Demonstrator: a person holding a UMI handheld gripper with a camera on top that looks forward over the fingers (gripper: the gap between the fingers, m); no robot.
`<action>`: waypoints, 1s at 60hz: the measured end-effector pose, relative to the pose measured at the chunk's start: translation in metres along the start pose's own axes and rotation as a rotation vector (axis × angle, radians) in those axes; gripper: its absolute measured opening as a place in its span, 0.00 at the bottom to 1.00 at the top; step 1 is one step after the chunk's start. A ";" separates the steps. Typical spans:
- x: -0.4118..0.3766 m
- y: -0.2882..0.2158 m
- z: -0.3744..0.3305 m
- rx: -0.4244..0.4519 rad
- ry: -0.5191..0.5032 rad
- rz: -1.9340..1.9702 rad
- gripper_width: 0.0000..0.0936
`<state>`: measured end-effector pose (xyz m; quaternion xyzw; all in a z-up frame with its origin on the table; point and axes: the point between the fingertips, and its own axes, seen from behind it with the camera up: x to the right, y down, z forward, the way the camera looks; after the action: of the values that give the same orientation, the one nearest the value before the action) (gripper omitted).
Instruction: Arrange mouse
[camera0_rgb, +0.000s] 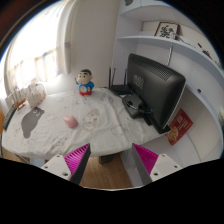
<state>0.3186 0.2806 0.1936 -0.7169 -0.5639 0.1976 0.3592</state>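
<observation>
A small pink mouse (70, 121) lies on the white-covered table (60, 140), left of the middle, well beyond my fingers. My gripper (112, 163) is open and empty, held off the table's near edge above the wooden floor. Its two magenta pads (77, 158) stand wide apart with nothing between them. The mouse is ahead and to the left of the left finger.
A black monitor (153, 88) stands on the right of the table with a red-orange box (180, 126) beside its near end. A toy figure (86, 84) in blue stands at the table's far side. White shelves (165, 45) rise behind the monitor. A grey object (27, 122) lies at the left.
</observation>
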 end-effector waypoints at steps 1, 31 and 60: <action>-0.002 -0.002 0.001 0.008 -0.005 -0.004 0.91; -0.161 -0.020 0.083 0.158 -0.236 -0.095 0.91; -0.222 -0.021 0.232 0.202 -0.236 -0.125 0.91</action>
<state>0.0811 0.1392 0.0281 -0.6124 -0.6230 0.3133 0.3725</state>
